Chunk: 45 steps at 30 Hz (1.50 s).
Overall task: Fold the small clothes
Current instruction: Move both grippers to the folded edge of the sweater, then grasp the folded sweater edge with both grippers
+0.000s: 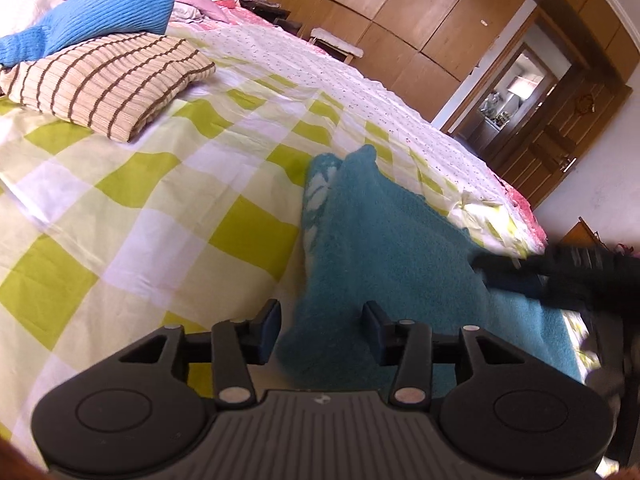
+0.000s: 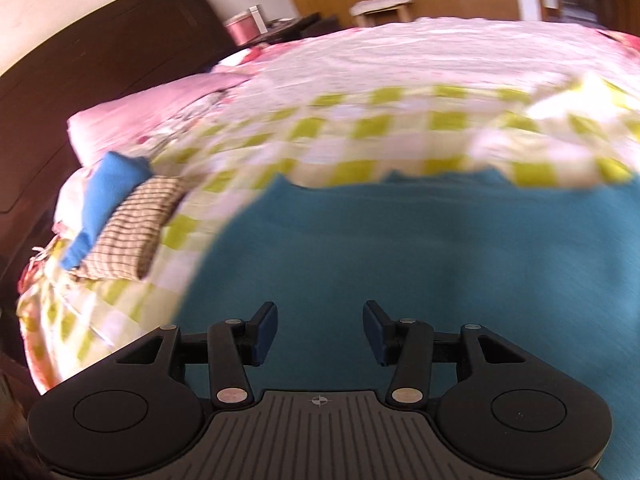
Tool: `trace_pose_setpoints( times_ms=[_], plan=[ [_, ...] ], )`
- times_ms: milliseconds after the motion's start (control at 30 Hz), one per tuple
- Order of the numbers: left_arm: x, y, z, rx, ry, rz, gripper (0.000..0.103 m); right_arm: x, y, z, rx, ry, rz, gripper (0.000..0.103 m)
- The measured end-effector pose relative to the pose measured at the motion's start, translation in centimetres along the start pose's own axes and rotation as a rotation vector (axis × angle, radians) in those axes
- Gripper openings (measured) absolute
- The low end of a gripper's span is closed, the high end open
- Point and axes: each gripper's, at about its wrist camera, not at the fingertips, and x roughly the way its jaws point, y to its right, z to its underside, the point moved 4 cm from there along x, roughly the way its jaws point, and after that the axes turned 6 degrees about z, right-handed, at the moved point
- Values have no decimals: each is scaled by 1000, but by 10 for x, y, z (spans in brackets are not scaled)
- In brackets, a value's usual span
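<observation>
A teal knit garment [image 1: 384,240] lies on the green-and-white checked bedsheet [image 1: 160,208]. Its near end runs between the fingers of my left gripper [image 1: 322,330], which is open. The right gripper [image 1: 560,276] shows blurred at the right edge of the left wrist view, over the garment. In the right wrist view the teal garment [image 2: 400,248] fills the middle, and my right gripper [image 2: 320,330] is open just above it. The view is motion-blurred.
A folded beige striped garment [image 1: 108,84] with a blue knit one [image 1: 100,12] on it sits at the far left of the bed. They also show in the right wrist view [image 2: 132,228]. Pink pillows [image 2: 152,116], a dark headboard [image 2: 100,52] and wooden wardrobes [image 1: 400,12] lie beyond.
</observation>
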Motion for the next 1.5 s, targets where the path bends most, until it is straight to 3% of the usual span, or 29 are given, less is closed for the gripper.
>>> trace_pose_setpoints(
  times_ms=[200,367,400,467,733,800,867,933,1100,1267,1500],
  plan=[
    [4,-6,5,-3,19,42,56,42,-52,-29,-61,-57,-28,60],
    [5,-10,10,14,31,66,57,79,-84,-39,-106,-121,2,62],
    [6,-11,10,12,29,72,58,85,-90,-39,-116,-136,8,66],
    [7,-13,10,4,28,83,59,96,-101,-38,-159,-156,48,76],
    [4,-14,12,41,46,76,64,131,-136,-15,-465,-183,276,78],
    [5,-14,12,47,49,67,67,131,-138,-11,-512,-176,295,74],
    [5,-15,13,42,50,63,69,127,-135,-10,-538,-162,308,62],
    [5,-16,12,45,55,62,71,122,-130,-13,-534,-159,289,51],
    [-6,-11,12,74,99,68,73,106,-116,-23,-459,-155,217,35],
    [-17,-8,7,79,147,78,76,85,-98,-37,-347,-136,124,29],
    [-7,13,13,144,111,72,80,56,-77,-47,-275,-100,51,26]
  ],
)
